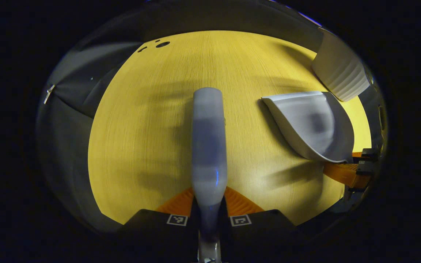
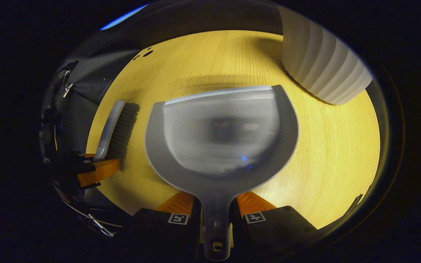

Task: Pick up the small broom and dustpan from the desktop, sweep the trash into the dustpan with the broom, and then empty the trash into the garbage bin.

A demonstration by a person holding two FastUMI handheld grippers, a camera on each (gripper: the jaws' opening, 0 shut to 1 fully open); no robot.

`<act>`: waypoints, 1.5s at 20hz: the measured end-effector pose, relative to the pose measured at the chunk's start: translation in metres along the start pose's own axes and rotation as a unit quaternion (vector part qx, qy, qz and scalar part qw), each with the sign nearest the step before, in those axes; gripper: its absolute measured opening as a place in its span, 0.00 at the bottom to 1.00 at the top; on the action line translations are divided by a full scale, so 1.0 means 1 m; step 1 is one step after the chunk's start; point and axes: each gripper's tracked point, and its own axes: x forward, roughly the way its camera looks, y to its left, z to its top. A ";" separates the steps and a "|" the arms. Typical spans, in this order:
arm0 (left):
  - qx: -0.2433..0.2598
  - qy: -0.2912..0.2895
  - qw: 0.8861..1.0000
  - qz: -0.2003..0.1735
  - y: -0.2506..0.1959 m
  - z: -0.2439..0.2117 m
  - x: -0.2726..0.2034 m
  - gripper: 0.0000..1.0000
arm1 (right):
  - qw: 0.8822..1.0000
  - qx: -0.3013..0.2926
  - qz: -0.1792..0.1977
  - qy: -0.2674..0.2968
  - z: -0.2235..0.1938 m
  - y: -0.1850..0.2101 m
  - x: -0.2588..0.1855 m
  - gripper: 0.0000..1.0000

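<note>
My left gripper (image 1: 209,204) is shut on the handle of the small grey broom (image 1: 209,146), which points straight ahead over the yellow wooden desktop (image 1: 152,120). To its right the grey dustpan (image 1: 311,124) hangs over the desk, held by the right gripper (image 1: 356,170). In the right gripper view my right gripper (image 2: 216,210) is shut on the dustpan's handle, and the dustpan (image 2: 221,131) is level, mouth pointing away. The broom (image 2: 117,129) with its dark bristles is at the left, held by the left gripper (image 2: 93,170). I see no trash on the desk.
A white ribbed garbage bin (image 2: 322,64) stands at the far right of the desk, also at the upper right in the left gripper view (image 1: 340,69). Small dark holes (image 1: 161,44) mark the desk's far left corner. Grey booth wall lies beyond the desk's left edge.
</note>
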 end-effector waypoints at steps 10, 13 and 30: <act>-0.034 -0.059 0.997 -0.033 -0.016 0.009 -0.038 0.84 | 0.998 -0.009 0.037 -0.040 0.011 0.014 -0.043 0.99; -0.045 -0.090 0.994 -0.035 -0.017 0.013 -0.070 0.97 | 0.996 -0.013 0.042 -0.077 0.017 0.016 -0.076 0.99; -0.052 -0.431 0.901 -0.001 -0.063 -0.013 -0.282 0.96 | 0.907 -0.014 -0.015 -0.422 0.012 -0.014 -0.276 0.99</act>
